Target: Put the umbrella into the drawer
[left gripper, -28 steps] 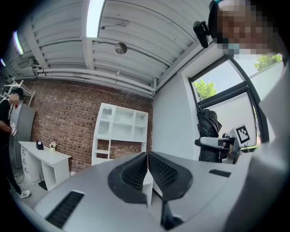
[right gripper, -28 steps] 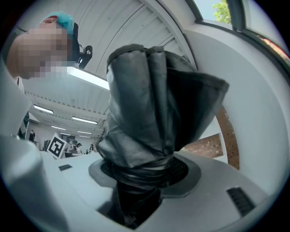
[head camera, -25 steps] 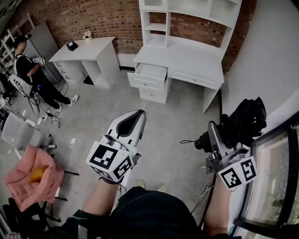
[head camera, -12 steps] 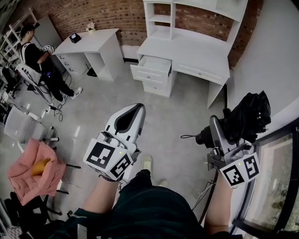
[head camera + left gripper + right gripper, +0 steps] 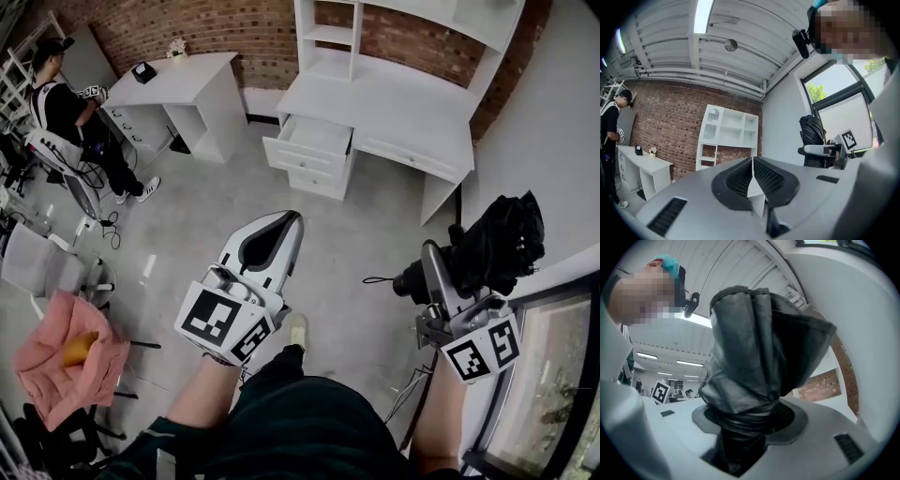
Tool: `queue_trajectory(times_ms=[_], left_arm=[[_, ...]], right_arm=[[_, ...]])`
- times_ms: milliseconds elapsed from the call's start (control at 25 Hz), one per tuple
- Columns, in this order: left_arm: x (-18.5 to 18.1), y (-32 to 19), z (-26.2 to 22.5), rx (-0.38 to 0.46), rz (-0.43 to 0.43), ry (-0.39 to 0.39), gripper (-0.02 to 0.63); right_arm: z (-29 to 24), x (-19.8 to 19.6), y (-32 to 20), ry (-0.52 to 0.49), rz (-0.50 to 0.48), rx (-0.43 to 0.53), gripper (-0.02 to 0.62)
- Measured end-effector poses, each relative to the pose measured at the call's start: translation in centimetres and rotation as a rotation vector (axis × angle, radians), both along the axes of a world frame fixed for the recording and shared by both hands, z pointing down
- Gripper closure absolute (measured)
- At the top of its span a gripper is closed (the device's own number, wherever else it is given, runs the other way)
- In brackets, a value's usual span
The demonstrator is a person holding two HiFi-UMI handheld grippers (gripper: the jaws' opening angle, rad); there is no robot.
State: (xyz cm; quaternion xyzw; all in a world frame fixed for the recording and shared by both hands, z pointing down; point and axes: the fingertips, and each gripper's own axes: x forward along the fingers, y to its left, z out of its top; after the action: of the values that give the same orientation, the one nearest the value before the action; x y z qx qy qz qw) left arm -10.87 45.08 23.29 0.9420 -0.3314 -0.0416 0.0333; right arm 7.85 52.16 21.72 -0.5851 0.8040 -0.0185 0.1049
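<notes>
My right gripper (image 5: 441, 267) is shut on a folded black umbrella (image 5: 497, 244), held up at the right over the floor; its dark cloth (image 5: 759, 357) fills the right gripper view between the pads. My left gripper (image 5: 277, 234) is shut with nothing in it, its jaws meeting (image 5: 753, 171). An open white drawer (image 5: 314, 141) juts from the left end of the white desk (image 5: 394, 112) ahead, well beyond both grippers. The umbrella also shows in the left gripper view (image 5: 812, 136).
A white shelf hutch (image 5: 403, 28) tops the desk against a brick wall. A second white desk (image 5: 183, 80) stands at the left, with a person (image 5: 70, 117) beside it. A pink cloth (image 5: 66, 361) lies at lower left. A window frame (image 5: 534, 375) runs along the right.
The view has drifted a little toward the desk; the drawer sits slightly farther right and lower. Both grippers keep their places, the umbrella still held.
</notes>
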Motion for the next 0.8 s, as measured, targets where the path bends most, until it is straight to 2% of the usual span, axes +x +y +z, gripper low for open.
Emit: queue_trajectory(times_ms=[200, 480, 800], left_arm=[[0.3, -2.0, 0.0, 0.016, 0.021, 0.0, 0.592], [-0.7, -13.4, 1.7, -0.019, 0.022, 0.004, 0.592], [-2.3, -19.2, 2.0, -0.032, 0.019, 0.022, 0.592]], right_arm=[[0.1, -0.3, -1.9, 0.004, 0.008, -0.005, 0.379], [1.5, -1.5, -13.3, 0.006, -0.001, -0.038, 0.379], [1.3, -3.9, -19.4, 0.025, -0.034, -0.041, 0.379]])
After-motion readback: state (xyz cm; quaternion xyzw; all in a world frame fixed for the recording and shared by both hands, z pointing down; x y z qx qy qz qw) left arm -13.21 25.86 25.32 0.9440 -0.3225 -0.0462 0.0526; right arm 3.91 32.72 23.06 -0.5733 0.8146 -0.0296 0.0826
